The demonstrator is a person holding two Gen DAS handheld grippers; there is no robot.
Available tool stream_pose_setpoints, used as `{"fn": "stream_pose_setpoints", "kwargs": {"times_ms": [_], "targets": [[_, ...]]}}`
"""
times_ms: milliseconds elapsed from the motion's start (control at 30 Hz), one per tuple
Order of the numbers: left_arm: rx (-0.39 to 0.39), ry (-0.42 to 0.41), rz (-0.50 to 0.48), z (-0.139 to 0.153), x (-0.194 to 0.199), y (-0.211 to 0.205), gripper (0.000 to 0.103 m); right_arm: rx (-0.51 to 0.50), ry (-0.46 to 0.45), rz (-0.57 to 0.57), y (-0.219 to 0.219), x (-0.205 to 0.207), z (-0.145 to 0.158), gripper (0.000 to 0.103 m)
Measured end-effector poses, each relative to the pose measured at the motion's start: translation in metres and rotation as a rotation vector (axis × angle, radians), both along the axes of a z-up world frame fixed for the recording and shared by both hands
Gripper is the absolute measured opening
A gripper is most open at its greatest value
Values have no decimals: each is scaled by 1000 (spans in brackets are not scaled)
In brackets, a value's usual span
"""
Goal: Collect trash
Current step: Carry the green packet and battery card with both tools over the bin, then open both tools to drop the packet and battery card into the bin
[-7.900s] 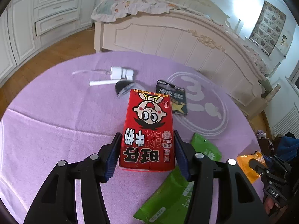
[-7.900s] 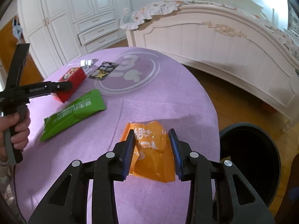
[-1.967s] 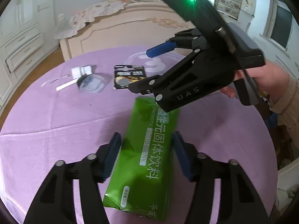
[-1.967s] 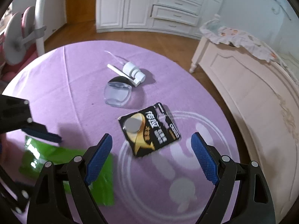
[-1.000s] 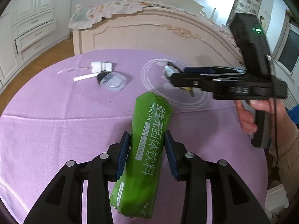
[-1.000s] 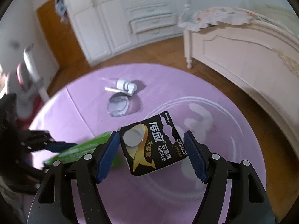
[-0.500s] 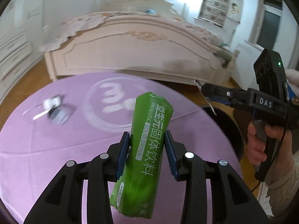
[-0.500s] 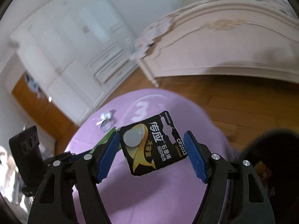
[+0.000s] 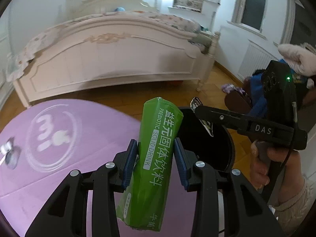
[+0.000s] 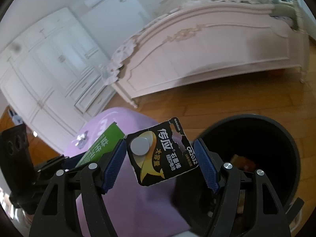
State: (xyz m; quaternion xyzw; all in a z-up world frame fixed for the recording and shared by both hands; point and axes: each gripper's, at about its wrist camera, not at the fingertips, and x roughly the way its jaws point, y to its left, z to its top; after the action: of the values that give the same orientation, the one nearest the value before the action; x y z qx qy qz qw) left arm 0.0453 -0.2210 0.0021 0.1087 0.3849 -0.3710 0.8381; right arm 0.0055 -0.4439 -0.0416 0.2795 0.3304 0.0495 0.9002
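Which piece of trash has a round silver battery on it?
The black battery card in the right gripper. The green drink packet in the left gripper only has white writing.

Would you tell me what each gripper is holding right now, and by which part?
The left gripper clamps the green drink pouch across its middle; the right gripper pinches the black battery card by its side edges.

Both wrist views face the black bin (image 9: 227, 148) (image 10: 276, 130) closely.
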Motion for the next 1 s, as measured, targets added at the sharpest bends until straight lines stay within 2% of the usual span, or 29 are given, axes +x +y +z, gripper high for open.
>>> {"fn": "stream_pose_setpoints", "kwargs": {"times_ms": [433, 733, 1000], "targets": [[79, 12, -118, -23, -8, -76, 39, 66, 66, -135, -59, -30, -54, 71], [110, 31, -146, -39, -10, -100, 39, 101, 102, -181, -83, -46, -82, 71], [129, 49, -157, -48, -6, -111, 39, 121, 133, -209, -91, -44, -99, 71]]}}
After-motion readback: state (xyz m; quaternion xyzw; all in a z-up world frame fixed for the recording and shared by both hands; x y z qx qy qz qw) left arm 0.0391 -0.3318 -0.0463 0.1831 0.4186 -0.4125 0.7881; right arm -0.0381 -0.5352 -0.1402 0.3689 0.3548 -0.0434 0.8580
